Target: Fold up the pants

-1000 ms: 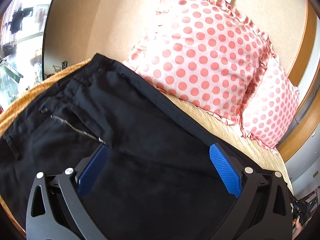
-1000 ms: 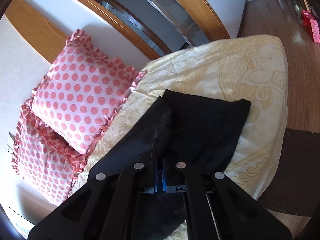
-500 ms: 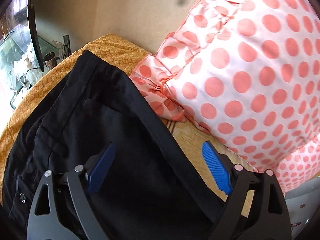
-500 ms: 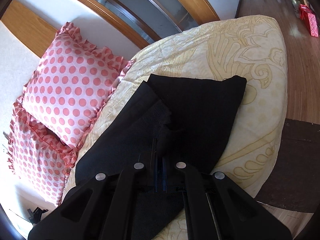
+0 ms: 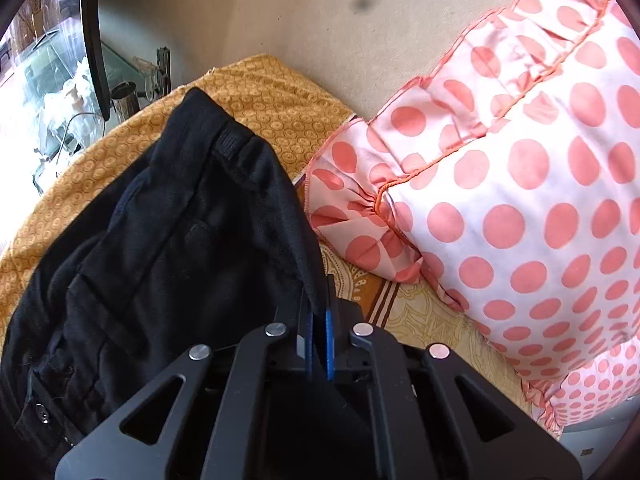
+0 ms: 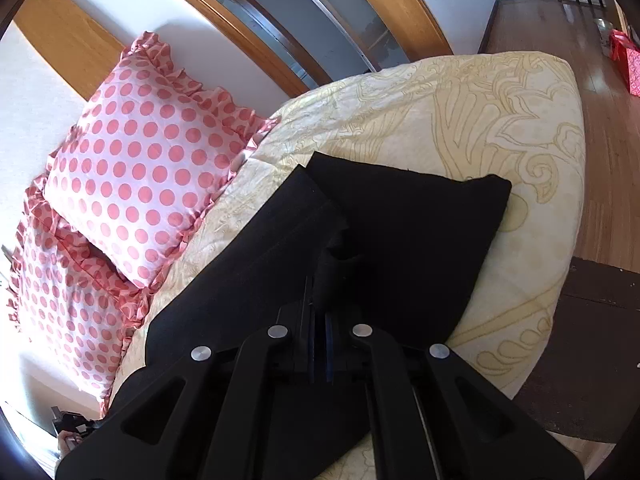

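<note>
Black pants (image 5: 160, 248) lie on the bed. In the left wrist view their waistband end with a belt loop and a button is spread over the orange cover. My left gripper (image 5: 318, 304) is shut on the right side edge of the pants near the waist. In the right wrist view the two leg ends (image 6: 400, 220) lie on the cream quilt, one partly over the other. My right gripper (image 6: 318, 300) is shut on a raised fold of the pants leg fabric.
Pink polka-dot pillows (image 5: 500, 200) sit right beside the left gripper, against the beige wall; they also show in the right wrist view (image 6: 136, 168). The quilt's edge (image 6: 560, 240) drops to a wooden floor on the right. A glass table (image 5: 60, 92) stands beyond the bed's left end.
My left gripper moved toward the waistband side edge and closed on it; it was open before. My right gripper stayed shut on the leg fabric and the leg ends shifted slightly.
</note>
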Available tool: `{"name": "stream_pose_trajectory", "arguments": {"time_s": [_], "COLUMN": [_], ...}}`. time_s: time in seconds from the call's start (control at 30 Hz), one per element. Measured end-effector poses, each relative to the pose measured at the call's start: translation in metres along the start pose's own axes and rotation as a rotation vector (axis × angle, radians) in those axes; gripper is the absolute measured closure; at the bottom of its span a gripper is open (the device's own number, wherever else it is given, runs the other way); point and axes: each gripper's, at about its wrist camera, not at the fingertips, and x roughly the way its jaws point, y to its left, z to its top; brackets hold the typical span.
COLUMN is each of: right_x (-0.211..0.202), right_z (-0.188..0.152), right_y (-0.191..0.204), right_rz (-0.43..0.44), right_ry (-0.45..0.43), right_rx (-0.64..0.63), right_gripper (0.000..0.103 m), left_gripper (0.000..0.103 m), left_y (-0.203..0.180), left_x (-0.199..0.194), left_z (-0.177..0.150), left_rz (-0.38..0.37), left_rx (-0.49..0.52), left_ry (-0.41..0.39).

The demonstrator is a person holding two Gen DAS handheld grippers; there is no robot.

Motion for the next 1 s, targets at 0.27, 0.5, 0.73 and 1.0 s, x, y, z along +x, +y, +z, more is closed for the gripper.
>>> {"name": "stream_pose_trajectory", "arguments": {"time_s": [0.27,0.5,0.73,1.0], "right_x": [-0.003,-0.008,-0.018,-0.023], "right_z": [0.037,0.059,0.055,0.052], "right_y": [0.031,0.042,0.014,-0.003], "right_rz": [0.072,0.146,0.134,0.150], "right_ry": [-0.053,-0.070,-0.070,-0.050], "right_rx": [-0.078,-0.083,-0.031,0.026], "right_gripper": [0.100,0.100,0.100,0.100], "left_gripper": [0.100,0.099,0.099,0.082], "left_y": [0.029,0.091,0.178,0.209], "left_x": [-0.116,-0.218,-0.215,-0.199], "left_z": [-0.035,-0.118,-0.238,-0.264], "left_rz": [-0.155,-0.204,-0.135,-0.124], "left_rx": [0.049,0.083,0.034,-0.013], "left_ry": [-0.114,-0.206,-0.166,-0.192]}}
